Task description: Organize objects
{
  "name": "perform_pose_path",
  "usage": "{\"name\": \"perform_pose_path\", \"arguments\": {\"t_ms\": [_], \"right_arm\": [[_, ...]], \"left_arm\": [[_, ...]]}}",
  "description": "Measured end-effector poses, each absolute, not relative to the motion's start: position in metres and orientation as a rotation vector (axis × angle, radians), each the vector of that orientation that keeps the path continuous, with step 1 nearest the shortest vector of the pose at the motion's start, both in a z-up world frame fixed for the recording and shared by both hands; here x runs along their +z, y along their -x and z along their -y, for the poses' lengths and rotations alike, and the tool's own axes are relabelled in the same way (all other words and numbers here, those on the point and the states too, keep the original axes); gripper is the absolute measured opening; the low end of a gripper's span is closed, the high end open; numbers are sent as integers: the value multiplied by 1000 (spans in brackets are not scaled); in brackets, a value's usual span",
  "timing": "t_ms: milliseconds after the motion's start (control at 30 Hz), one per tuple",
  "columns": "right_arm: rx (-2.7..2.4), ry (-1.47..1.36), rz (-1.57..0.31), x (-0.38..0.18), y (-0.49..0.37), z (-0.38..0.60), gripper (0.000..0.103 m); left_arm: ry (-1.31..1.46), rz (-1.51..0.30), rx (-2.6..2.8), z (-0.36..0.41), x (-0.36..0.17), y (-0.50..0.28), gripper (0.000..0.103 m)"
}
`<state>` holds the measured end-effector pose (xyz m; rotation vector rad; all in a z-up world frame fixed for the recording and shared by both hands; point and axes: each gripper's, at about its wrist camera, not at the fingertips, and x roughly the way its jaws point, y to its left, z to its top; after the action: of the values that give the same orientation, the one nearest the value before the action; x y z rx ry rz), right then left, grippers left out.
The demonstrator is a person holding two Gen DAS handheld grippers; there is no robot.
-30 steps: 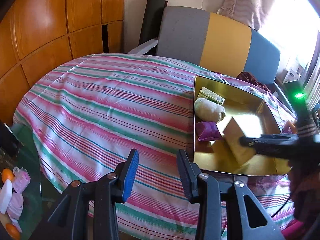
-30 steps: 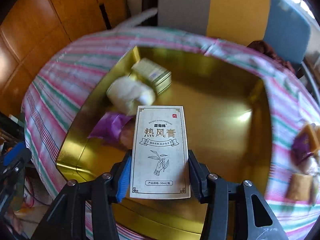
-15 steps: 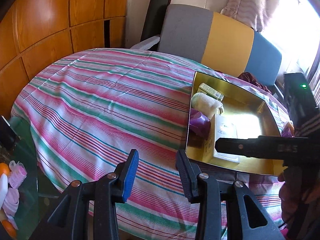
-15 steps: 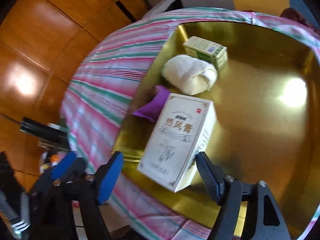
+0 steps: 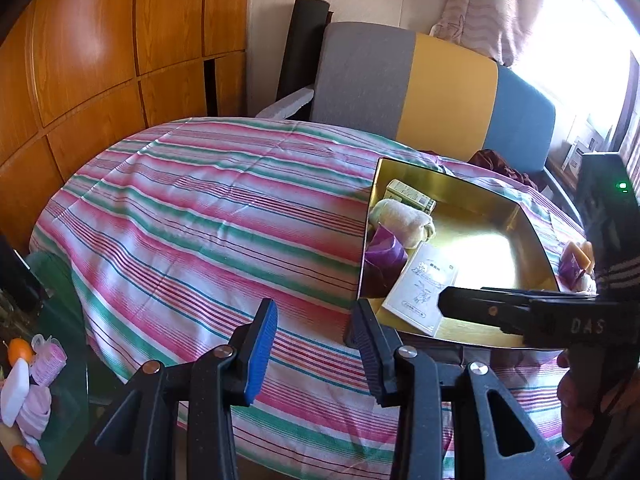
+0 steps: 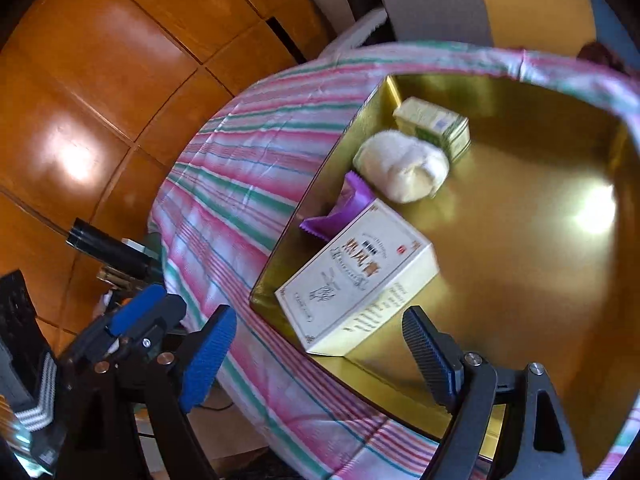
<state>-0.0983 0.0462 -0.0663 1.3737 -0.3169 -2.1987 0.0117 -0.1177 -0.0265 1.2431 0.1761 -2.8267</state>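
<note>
Right wrist: box (image 6: 356, 276) released, apparently in tray (image 6: 520, 264).

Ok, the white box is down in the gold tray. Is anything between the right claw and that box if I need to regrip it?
Nothing visible. The right claw is open just short of the white box, which lies flat in the gold tray. The purple wrapper sits beyond the box, not in the path.

Bright daylight from a blown-out window (image 5: 580, 12) at upper right. Hot glare on the gold tray (image 5: 492, 248) floor and the wood panelling (image 6: 76, 156). Heavy fisheye bending, with dark vignetted corners. Slight motion blur across the right wrist view, softest along the striped cloth (image 6: 248, 184).
</note>
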Motion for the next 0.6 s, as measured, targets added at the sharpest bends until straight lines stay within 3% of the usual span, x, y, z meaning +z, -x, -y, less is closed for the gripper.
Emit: {"name": "perform_pose_path", "arguments": {"t_ms": [333, 600], "right_arm": [[-2420, -1215, 104, -34, 74, -65, 91], [-2556, -1159, 41, -22, 60, -103, 96]], "left_arm": [[-1230, -108, -2868, 97, -19, -15, 39], [-1218, -41, -2906, 74, -12, -16, 39]]}}
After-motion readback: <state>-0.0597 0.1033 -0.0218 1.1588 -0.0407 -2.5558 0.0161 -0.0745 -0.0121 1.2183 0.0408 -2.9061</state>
